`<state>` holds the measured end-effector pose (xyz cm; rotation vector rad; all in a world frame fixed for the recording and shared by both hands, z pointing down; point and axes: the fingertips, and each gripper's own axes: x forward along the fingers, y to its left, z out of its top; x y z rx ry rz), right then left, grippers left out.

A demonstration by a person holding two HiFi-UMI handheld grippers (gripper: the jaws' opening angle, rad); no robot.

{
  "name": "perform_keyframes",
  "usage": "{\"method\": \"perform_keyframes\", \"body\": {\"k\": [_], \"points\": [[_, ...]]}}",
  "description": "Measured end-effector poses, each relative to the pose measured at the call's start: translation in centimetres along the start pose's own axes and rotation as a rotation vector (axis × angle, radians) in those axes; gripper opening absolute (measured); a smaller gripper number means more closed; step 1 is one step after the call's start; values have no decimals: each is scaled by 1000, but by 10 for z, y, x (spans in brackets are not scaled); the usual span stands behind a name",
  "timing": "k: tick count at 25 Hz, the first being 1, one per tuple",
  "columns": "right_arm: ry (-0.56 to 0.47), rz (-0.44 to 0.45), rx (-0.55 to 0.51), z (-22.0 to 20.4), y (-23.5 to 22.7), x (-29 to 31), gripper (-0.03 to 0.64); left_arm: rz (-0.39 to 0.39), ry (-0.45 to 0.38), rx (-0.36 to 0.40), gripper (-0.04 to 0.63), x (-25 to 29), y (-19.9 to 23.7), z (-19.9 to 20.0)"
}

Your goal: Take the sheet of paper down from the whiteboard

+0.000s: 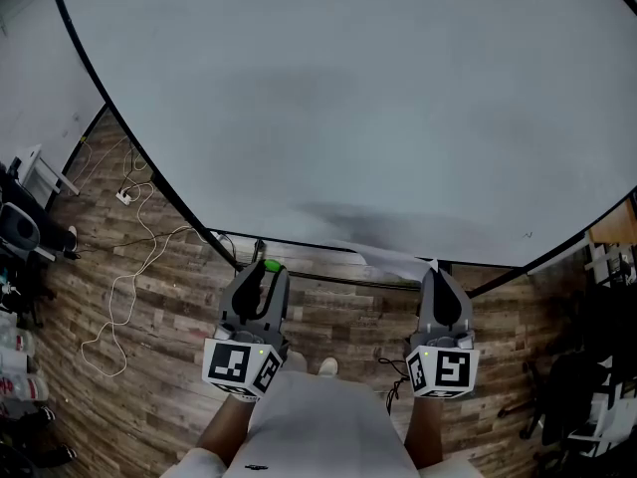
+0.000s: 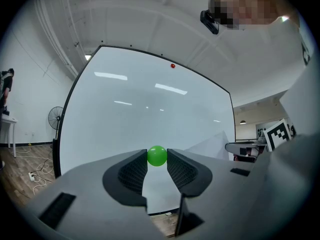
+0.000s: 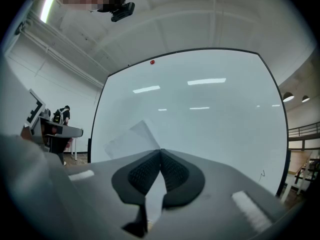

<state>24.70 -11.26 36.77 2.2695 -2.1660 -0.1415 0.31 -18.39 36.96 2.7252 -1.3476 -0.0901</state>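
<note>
My left tool [image 1: 266, 268] pinches a small green round ball [image 2: 157, 155]. My right tool [image 1: 434, 268] is closed on the white paper sheet [image 3: 131, 138], near the large whiteboard [image 1: 348, 118].

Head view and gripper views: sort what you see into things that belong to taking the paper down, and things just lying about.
Belongs: whiteboard; sheet of paper, pinched by right gripper; green ball, pinched by left gripper.
Lying about: white power strip on the floor; standing fan.
</note>
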Motion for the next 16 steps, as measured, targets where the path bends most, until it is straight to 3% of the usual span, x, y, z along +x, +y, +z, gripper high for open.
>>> {"method": "perform_keyframes", "body": {"k": [16], "points": [[-3,-3,-4,2,-3,1,9,-10,-6,-1,124,5,-4,2]]}}
